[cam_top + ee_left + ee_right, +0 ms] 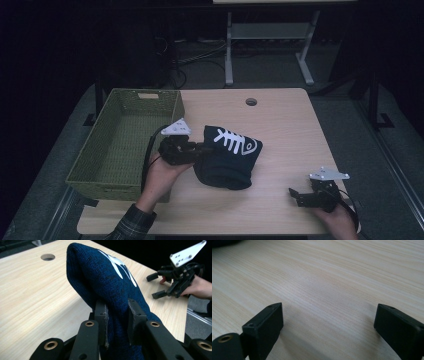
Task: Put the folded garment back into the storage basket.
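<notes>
A dark blue knitted garment point(227, 157) with a white fishbone print lies bunched near the middle of the wooden table point(280, 125). My left gripper point(202, 148) is shut on its left edge and lifts that part off the table. In the left gripper view both pads pinch a fold of the blue knit point(110, 285), and my left gripper point(117, 317) points across the table. My right gripper point(296, 195) rests near the table's front right corner, open, with nothing between its jaws. In the right gripper view my right gripper point(327, 322) stands wide over bare wood.
A green woven basket point(125, 142) stands at the table's left side, right beside my left hand. A round cable hole point(251, 101) sits near the far edge. The other hand with its gripper point(172, 277) shows at the right of the left gripper view.
</notes>
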### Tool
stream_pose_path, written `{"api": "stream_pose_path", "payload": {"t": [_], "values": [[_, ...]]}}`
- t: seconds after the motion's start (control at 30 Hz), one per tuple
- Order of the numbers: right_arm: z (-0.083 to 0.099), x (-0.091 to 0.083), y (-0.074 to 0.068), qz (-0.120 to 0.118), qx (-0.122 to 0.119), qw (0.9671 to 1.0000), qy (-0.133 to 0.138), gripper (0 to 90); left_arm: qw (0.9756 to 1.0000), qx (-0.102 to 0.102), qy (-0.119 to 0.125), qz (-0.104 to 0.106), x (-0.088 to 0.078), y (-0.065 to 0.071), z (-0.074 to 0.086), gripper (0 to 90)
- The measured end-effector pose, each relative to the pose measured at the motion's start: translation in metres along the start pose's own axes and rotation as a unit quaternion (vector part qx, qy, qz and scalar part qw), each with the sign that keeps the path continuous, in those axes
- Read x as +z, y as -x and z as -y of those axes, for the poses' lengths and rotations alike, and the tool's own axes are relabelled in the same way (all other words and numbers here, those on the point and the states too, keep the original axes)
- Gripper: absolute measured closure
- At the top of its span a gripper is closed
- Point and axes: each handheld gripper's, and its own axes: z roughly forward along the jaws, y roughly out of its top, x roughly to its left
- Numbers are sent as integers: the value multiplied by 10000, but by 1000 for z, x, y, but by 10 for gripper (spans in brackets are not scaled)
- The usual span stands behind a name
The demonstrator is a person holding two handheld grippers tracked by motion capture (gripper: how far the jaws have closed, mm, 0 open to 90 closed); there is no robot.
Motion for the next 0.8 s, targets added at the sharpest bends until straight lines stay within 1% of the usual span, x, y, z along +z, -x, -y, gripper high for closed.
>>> {"api": "stream_pose_path", "payload": {"t": [0.07,0.43,0.63,0.8], "values": [[0,0,0,1,0,10000,1,83,10000,-33,52,-32,-7,-3,-2,736],[0,0,0,2,5,10000,1,84,9994,-61,259,-204,-50,-17,-13,736],[0,0,0,4,5,10000,0,84,9988,-74,371,-321,-74,-26,-16,735],[0,0,0,7,6,10000,1,84,9982,-100,467,-367,-91,-32,-17,735]]}}
